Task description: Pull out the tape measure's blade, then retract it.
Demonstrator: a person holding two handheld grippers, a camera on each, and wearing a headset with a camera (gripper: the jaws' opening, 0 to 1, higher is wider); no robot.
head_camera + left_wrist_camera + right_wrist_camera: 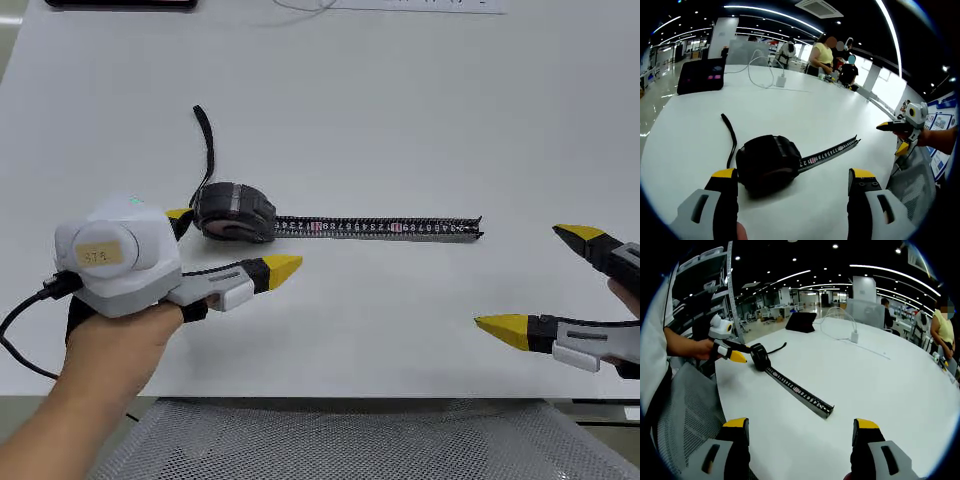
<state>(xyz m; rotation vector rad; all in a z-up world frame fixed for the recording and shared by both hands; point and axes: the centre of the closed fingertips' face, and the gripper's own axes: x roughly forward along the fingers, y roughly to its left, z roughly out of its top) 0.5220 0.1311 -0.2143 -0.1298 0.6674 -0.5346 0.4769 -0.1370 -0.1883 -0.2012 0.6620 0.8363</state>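
The tape measure has a rounded black case with grey trim and rests on the white table. Its blade is pulled out and lies flat and straight on the table. The blade is dark with pale markings and a few red marks, and it ends in a small hook. A black strap trails in a curve from the opposite side of the case.

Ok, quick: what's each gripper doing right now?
Left gripper: open, jaws either side of the tape measure, not clamped on it.
Right gripper: open, empty, clear of the blade.
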